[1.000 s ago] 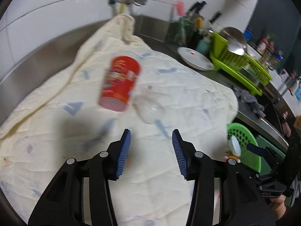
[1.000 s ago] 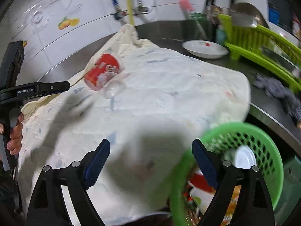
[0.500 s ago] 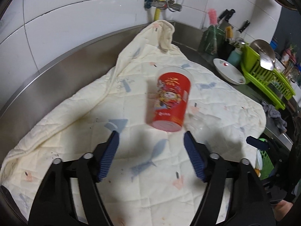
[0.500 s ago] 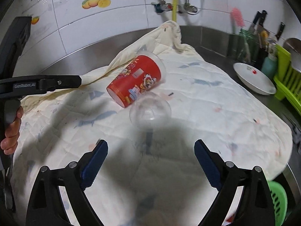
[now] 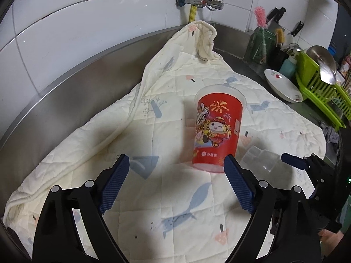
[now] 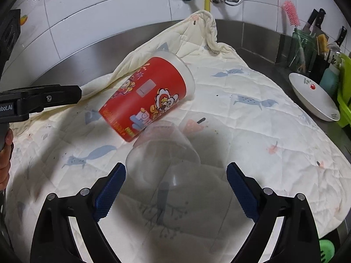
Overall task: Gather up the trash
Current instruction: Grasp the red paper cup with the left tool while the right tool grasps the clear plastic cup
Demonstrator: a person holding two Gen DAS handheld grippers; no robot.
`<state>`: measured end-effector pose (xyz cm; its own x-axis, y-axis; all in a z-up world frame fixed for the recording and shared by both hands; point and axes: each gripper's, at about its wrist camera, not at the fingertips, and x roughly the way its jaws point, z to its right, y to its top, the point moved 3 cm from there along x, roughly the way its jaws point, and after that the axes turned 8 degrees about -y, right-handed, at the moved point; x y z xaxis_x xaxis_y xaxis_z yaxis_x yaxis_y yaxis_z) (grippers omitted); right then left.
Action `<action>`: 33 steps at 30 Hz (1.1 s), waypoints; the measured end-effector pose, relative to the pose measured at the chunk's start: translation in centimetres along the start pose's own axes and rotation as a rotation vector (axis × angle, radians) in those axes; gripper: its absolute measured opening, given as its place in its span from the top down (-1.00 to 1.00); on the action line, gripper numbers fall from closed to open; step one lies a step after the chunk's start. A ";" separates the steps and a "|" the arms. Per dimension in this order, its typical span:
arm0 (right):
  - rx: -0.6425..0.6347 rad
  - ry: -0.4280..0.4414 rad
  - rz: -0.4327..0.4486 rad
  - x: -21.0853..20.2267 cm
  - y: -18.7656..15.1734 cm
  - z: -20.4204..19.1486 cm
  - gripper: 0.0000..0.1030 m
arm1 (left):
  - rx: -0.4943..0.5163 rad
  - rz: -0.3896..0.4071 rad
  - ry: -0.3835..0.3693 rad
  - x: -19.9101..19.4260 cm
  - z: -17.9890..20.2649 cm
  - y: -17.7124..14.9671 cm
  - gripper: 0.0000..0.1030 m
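A red printed plastic cup (image 5: 217,129) lies on its side on a cream quilted cloth (image 5: 153,135), base toward me; it also shows in the right wrist view (image 6: 149,96). A clear plastic cup (image 6: 163,153) lies against its base, mouth toward the right gripper; it shows faintly in the left wrist view (image 5: 261,155). My left gripper (image 5: 177,184) is open and empty, just short of the red cup's base. My right gripper (image 6: 175,190) is open and empty, its jaws on either side of the clear cup's mouth without touching it.
The cloth (image 6: 252,131) covers a steel sink counter (image 5: 54,100) below a tiled wall. A white bowl (image 6: 313,96), a knife jar (image 6: 305,46) and a green dish rack (image 5: 318,87) stand at the right. A green basket (image 6: 326,247) edge shows low right.
Both grippers moved closer to the cups. The left jaws opened wider. The right gripper swung away from the green basket and now frames the clear cup.
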<state>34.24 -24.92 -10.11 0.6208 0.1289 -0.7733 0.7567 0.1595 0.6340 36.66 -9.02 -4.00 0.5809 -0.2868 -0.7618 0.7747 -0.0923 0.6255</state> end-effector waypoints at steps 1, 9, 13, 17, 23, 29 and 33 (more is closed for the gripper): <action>0.003 0.007 -0.002 0.2 0.1 0.0 -0.75 | 0.002 -0.001 -0.001 0.1 0.1 0.2 -0.68; 0.019 0.029 -0.014 0.7 0.1 -0.3 -0.19 | 0.024 -0.012 -0.005 1.5 1.1 1.2 -0.70; 0.038 0.036 0.003 -0.2 -0.6 0.2 -0.17 | 0.048 -0.015 -0.008 2.4 2.1 1.9 -0.70; 0.061 0.042 0.012 -1.4 -1.3 1.0 -0.17 | 0.084 -0.029 -0.014 3.7 3.4 2.5 -0.70; 0.073 0.038 0.024 -3.4 -2.6 2.3 -0.17 | 0.130 -0.057 -0.010 6.1 5.1 3.1 -0.70; 0.091 0.033 0.031 -4.8 -3.8 3.4 -0.17 | 0.136 -0.073 0.019 8.2 5.6 3.9 -0.71; 0.082 0.017 0.034 -5.2 -4.4 3.8 -0.17 | 0.147 -0.083 0.018 9.2 6.0 4.0 -0.70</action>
<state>28.45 -29.99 -8.85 0.6435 0.1496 -0.7507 0.7498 0.0738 0.6575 43.58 -17.79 -7.47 0.5215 -0.2553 -0.8142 0.7762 -0.2542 0.5769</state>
